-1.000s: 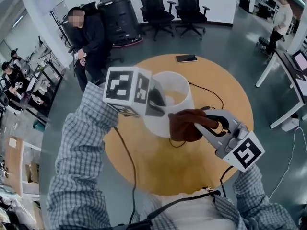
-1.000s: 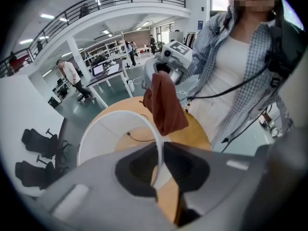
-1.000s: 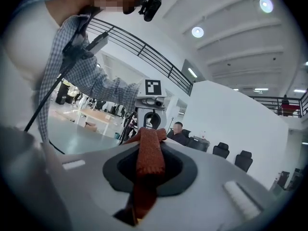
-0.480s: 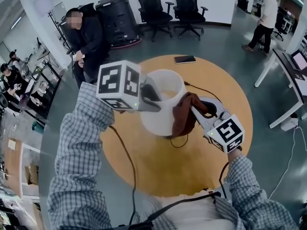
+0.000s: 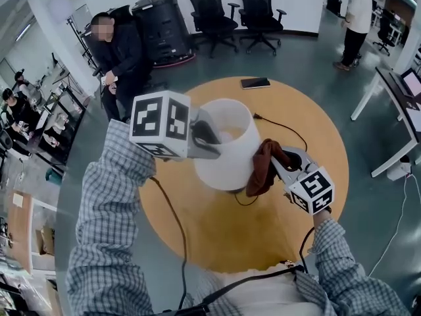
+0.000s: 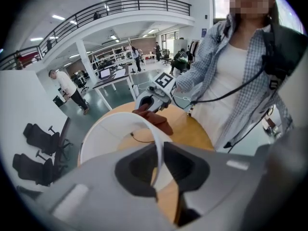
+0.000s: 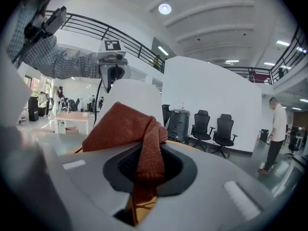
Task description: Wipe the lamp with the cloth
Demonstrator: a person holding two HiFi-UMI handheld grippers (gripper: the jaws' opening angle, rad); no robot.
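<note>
left hand-held gripper: pinching thin shade rim of lamp, upright on counter | right hand-held gripper: clamping cloth, just beside shade wall | risk: shade buckling or lamp tipping under hard sideways wiping; cloth slipping from narrow pinch

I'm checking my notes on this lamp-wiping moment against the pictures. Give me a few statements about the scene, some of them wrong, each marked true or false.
1. The left gripper is shut on the rim of the white lampshade. True.
2. The right gripper is empty. False: its jaws are shut on the brown cloth.
3. The cloth lies flat on the round table. False: it hangs from the right gripper, beside the lampshade's wall.
4. A dark phone lies on the table's far side, apart from the lampshade. True.
</note>
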